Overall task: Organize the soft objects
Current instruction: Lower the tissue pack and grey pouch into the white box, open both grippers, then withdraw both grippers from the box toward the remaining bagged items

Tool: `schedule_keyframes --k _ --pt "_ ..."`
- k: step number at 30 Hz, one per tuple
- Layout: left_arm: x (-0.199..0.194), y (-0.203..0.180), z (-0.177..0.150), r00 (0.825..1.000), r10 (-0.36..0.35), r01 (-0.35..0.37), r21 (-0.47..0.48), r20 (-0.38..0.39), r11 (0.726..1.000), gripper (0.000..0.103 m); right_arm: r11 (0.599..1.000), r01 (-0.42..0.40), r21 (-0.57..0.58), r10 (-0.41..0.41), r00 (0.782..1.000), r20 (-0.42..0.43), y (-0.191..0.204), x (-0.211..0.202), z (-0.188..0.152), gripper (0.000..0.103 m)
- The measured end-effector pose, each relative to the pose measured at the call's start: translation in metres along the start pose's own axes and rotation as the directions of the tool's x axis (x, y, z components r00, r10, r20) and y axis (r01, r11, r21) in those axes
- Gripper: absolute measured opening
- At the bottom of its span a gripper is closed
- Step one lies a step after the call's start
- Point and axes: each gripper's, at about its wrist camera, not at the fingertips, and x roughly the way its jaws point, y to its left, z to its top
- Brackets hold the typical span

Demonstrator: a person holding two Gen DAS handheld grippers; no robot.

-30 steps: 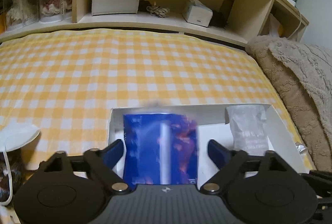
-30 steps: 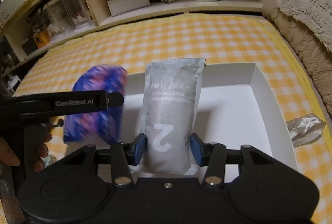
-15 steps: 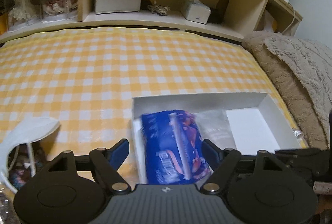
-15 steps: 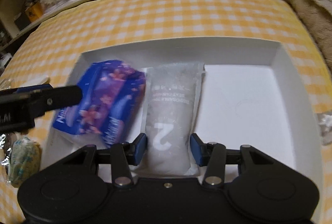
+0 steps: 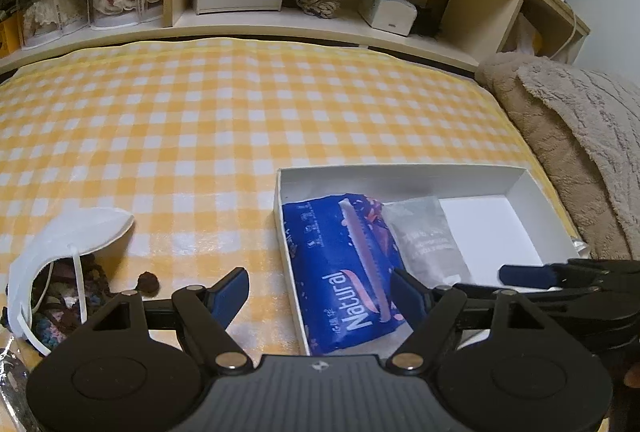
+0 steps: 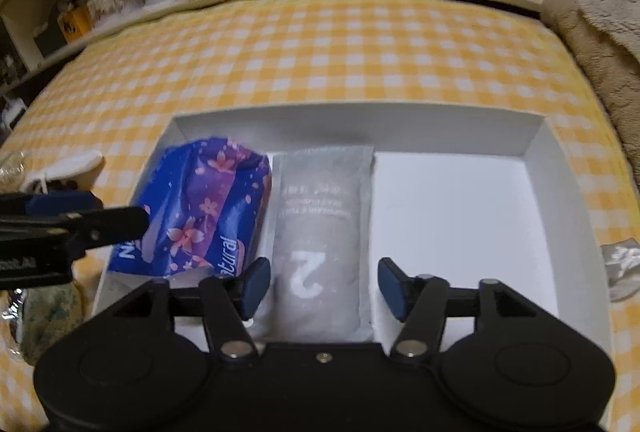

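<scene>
On the yellow checked cloth (image 5: 200,119), left wrist view: white box (image 5: 400,177) sits toward the right. Blue pack (image 5: 340,272), printed "Natural", lies in the box's left end against the left wall. Grey pouch (image 5: 426,236) lies just beside it on the right, touching. Right part of the box floor is bare white. Left hand-held gripper (image 5: 322,292) spread wide, holding nothing; one finger over the cloth outside the box, the other over the blue pack's right edge. White face mask (image 5: 68,232) lies on the cloth at far left, draped over a dark knitted item (image 5: 52,296). Beige blanket (image 5: 568,135) heaped at the right. Wooden shelf (image 5: 304,19) behind carries a white tissue box (image 5: 386,11).

Right wrist view: same white box (image 6: 360,119) from above. Blue pack (image 6: 204,207) with pink flowers at left, grey pouch (image 6: 324,232) marked "2" in the middle, sides touching. Right hand-held gripper (image 6: 325,286) spread wide, fingers either side of the pouch's near end, not pressing it; slightly blurred. Left hand-held gripper (image 6: 60,224) enters from the left edge, its tip overlapping the blue pack. Crumpled silvery wrapper (image 6: 622,264) lies on the cloth outside the box's right wall.
</scene>
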Motion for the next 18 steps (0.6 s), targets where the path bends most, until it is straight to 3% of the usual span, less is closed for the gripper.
schedule_keyframes --k 8,18 --pt "-0.020 -0.005 -0.003 1.000 -0.002 0.002 0.005 0.009 1.000 0.085 0.997 0.054 0.054 -0.059 0.995 0.086 -0.012 -0.045 -0.008 0.072" --pt "-0.065 -0.009 -0.008 0.998 0.000 -0.002 0.035 0.056 0.999 0.088 0.992 0.080 0.101 -0.098 0.978 0.184 -0.002 -0.095 -0.016 0.074"
